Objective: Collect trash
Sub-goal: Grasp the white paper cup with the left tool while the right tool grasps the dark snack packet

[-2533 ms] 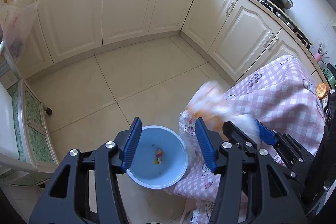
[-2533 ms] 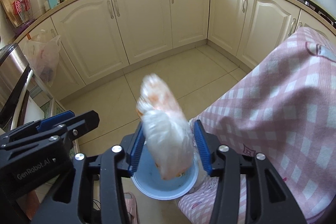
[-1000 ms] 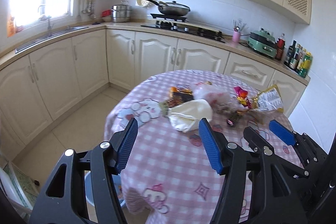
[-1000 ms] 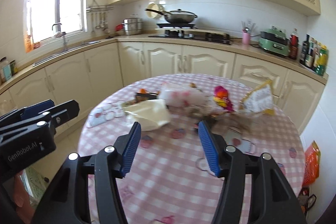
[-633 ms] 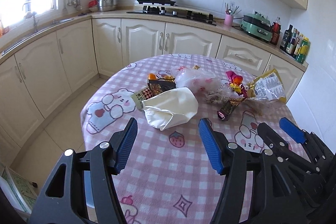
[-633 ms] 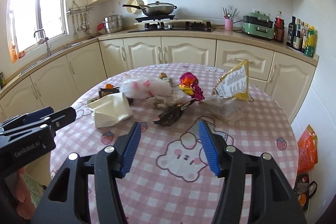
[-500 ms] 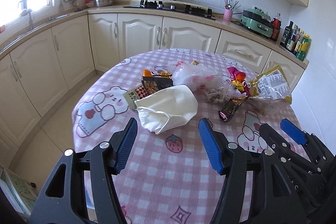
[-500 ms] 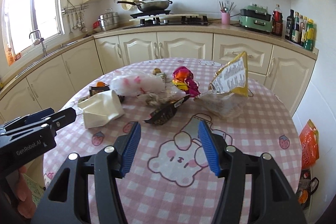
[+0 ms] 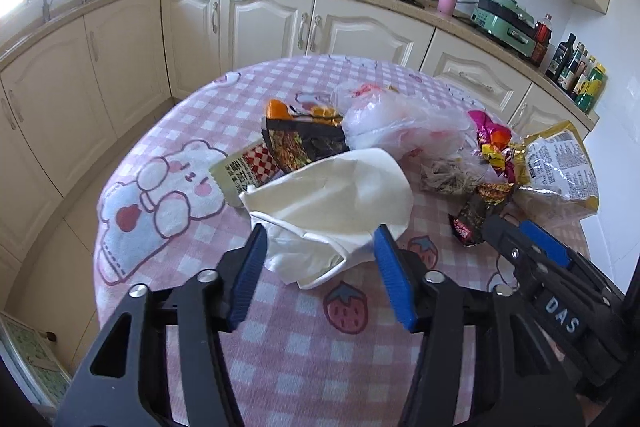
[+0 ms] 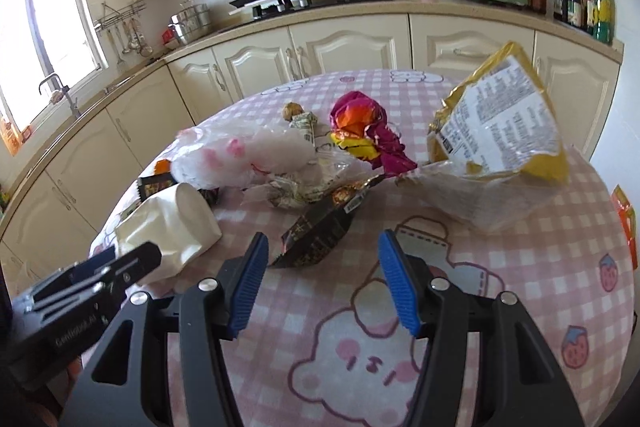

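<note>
- The tabletop (image 9: 280, 359) wears pink-and-white check with cartoon bears and red strawberries.
- The crumpled bag (image 9: 332, 203) is cream-white.
- The snack packet (image 10: 502, 123) is yellow-gold with a white printed panel.
- The foil wrapper (image 10: 366, 131) is magenta, orange and yellow.
- The flat wrapper (image 10: 316, 231) is black with gold print.
- The pads (image 9: 394, 279) of each hand-held gripper are blue on black frames.
- The cabinets (image 9: 264, 23) are cream.

Crumpled wrappers (image 9: 404, 147) (one cream bag (image 9: 332, 203) nearest) litter the tablecloth (image 9: 280, 347).

Black tool (image 9: 320, 247) arms, ribbed blue pads (image 9: 394, 283), silver screws.
</note>
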Demonstrator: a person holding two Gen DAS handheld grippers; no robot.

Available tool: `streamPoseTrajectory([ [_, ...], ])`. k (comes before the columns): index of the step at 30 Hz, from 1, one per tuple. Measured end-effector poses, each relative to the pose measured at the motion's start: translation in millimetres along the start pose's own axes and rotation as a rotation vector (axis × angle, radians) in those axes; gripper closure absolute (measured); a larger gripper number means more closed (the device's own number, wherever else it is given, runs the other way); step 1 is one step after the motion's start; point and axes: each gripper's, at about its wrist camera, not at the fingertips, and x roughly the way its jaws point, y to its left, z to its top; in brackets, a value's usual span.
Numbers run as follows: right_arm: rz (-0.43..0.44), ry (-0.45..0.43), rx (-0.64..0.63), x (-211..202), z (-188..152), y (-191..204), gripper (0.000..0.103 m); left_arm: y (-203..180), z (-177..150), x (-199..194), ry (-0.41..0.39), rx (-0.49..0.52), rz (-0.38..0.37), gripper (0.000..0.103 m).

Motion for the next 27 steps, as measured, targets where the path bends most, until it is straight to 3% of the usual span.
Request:
streamPoseTrajectory([
  [3, 0.008, 0.046, 0.029, 14.6, 4.6, -0.3, 0.046, -0.3, 1.9, 6.5, 0.017, -0.014, -0.041, 0.060],
  [5, 0.013, 0.073, 0.046, 22.0, 6.3, -1.7, 0.047, -2.1, 2.5, 8.7, 0.023, -0.008, -0.052, 0.074],
  [7, 0.015, 0.084, 0.043, 24.5, 6.6, 0.2, 0.051, -3.9, 1.8, 10.8, 0.030, -0.003, -0.071, 0.079],
  [9, 0.029, 0.084, 0.027, 24.5, 5.9, 3.0, 0.074, -5.7, 0.2, 11.2, 0.034, 0.005, -0.089, 0.090],
  [10, 0.024, 0.083, 0.013, 23.3, 4.9, 5.4, 0.078, -6.2, -0.9, 9.9, 0.029, 0.008, -0.092, 0.092],
  [18, 0.028, 0.065, -0.031, 1.8, -8.6, 12.2, 0.090, 0.8, -7.1, -22.1, -0.029, -0.015, -0.164, 0.092],
  [27, 0.104, 0.033, -0.105, -30.6, -21.2, 50.6, 0.092, 28.0, -18.4, -60.4, -0.075, -0.064, -0.136, 0.092],
])
